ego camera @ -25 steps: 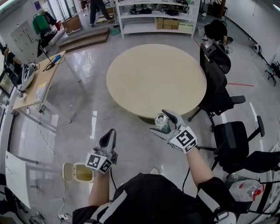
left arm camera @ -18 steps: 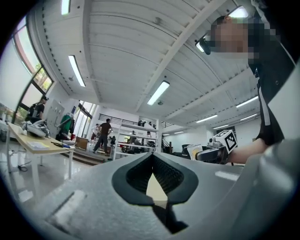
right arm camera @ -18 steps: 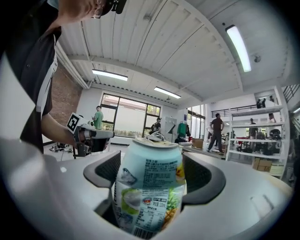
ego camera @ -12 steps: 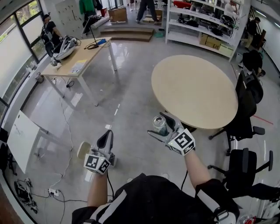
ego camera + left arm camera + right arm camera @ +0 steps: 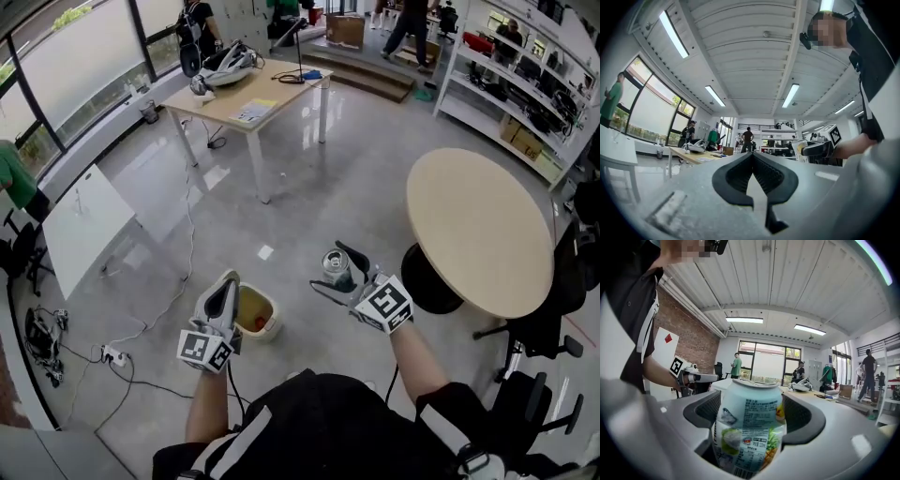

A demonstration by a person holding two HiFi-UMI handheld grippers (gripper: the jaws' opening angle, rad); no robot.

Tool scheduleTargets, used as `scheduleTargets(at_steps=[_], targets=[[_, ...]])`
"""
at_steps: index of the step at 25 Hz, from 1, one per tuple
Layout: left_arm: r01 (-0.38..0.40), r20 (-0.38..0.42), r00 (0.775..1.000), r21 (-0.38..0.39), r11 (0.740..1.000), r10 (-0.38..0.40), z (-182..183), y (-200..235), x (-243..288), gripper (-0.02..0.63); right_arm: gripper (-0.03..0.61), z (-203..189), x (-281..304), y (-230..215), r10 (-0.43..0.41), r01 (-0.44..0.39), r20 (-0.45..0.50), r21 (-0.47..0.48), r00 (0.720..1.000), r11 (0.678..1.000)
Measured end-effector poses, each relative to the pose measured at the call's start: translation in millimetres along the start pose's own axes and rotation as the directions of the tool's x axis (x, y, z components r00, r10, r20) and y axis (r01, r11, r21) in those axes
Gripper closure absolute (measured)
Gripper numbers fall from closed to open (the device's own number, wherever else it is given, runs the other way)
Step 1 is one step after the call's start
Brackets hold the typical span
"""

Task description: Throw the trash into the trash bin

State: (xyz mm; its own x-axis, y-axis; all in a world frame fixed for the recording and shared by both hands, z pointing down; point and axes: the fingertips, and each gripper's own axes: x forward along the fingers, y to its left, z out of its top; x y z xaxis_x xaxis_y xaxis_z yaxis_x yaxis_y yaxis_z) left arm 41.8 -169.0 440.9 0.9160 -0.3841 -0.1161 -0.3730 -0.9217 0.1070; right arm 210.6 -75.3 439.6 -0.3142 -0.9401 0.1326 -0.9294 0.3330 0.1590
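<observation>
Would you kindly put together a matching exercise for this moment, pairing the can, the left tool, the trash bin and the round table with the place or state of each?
Things:
1. can
2. left tool
3. trash bin
4. round table

Places or states:
A. shut, with nothing between its jaws
B. on the floor, just right of the left tool in the head view
C. clamped in the right tool
D. beige top, at the right side of the head view

Pairs: 1-C, 2-A, 3-B, 4-D
</observation>
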Motion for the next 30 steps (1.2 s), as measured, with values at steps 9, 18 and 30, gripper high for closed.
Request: scheduleTargets(at_steps=[9,18,30], targets=[[-0.222,0.003,0.975,0.037,0.974,0.222,17.8,81.9,-109.9,0.614,0.166,23.5,110.4,87.7,0.224,-0.224,0.024,-0.019,0.974,0.974],[-0.424,0.004,0.906,-0.012,0.905,0.424,5.4,119.7,-186.1,0.614,0.166,24.5,176.7,143.5,0.400,-0.400,0.005,-0.031,0.916,0.916],[-0.552,-0.076,0.833,-0.050,0.832,0.548,-51.5,158.2,-166.1,0.614,0.166,-45.8,246.3,136.8,0.528,-0.522,-0.065,0.097,0.846,0.848]])
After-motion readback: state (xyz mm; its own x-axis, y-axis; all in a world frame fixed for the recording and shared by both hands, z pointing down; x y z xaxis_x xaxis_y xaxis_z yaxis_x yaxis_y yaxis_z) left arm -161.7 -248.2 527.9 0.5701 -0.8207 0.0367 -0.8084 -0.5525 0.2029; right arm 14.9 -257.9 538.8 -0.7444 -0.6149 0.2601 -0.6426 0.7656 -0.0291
